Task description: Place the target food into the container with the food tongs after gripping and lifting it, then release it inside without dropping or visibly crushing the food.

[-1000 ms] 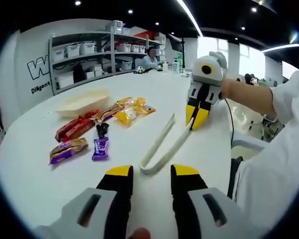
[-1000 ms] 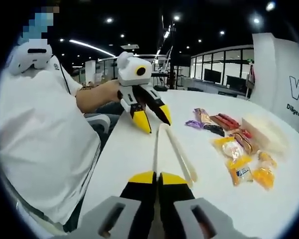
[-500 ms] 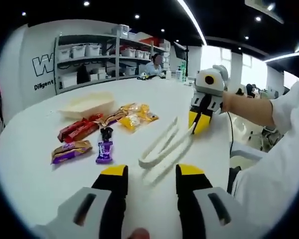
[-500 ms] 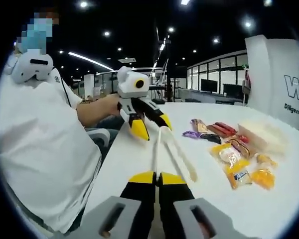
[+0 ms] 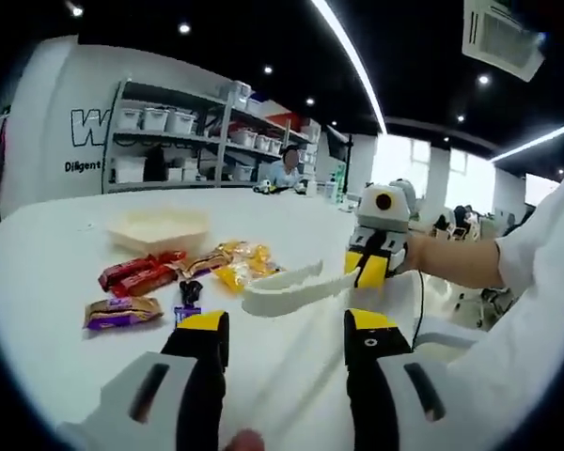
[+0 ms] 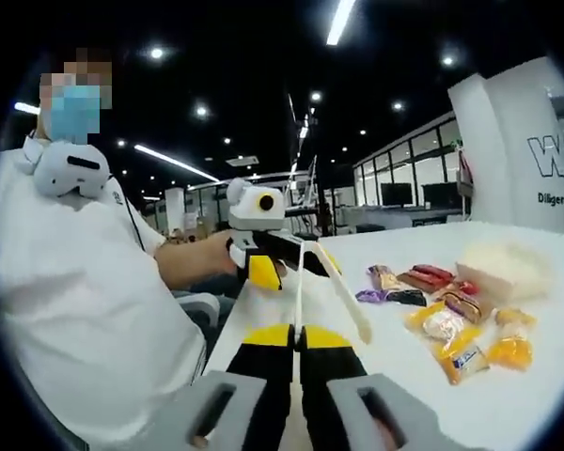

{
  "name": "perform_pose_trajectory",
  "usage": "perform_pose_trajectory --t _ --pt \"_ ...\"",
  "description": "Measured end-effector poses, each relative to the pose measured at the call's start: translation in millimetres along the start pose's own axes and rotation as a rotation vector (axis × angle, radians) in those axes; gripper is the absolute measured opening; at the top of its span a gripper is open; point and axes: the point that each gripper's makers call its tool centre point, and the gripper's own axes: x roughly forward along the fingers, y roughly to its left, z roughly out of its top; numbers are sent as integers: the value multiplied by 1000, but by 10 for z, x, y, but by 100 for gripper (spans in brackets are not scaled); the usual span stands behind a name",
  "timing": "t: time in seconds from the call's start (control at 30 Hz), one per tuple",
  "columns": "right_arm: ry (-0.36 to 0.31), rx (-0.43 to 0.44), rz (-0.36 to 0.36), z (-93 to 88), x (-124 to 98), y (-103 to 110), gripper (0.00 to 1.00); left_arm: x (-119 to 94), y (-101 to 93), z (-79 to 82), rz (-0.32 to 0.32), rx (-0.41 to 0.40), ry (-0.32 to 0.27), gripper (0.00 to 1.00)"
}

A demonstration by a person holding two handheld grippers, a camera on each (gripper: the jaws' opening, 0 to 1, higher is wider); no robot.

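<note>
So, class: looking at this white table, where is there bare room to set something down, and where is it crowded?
Bare patches: the white table left of the cream shallow tray, and the stretch nearest the left gripper, below the purple wrapped bar. Crowded: the wrapped snacks clustered between the tray and the cream plastic tongs, which the right gripper holds.
</note>
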Motion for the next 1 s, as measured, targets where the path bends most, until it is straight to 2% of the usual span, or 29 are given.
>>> perform_pose_trajectory --t 0.43,0.6,0.8,1.0 --pt "-123 45 61 229 84 123 0 115 -206 172 -93 -66 -120 52" --pt "-169 60 89 317 103 176 0 144 -278 283 -131 -92 -185 51" --pt "-189 61 104 368 119 211 0 171 -320 373 -164 -128 -239 51" --pt "-212 64 115 419 120 231 0 191 -356 409 -183 -138 -262 49"
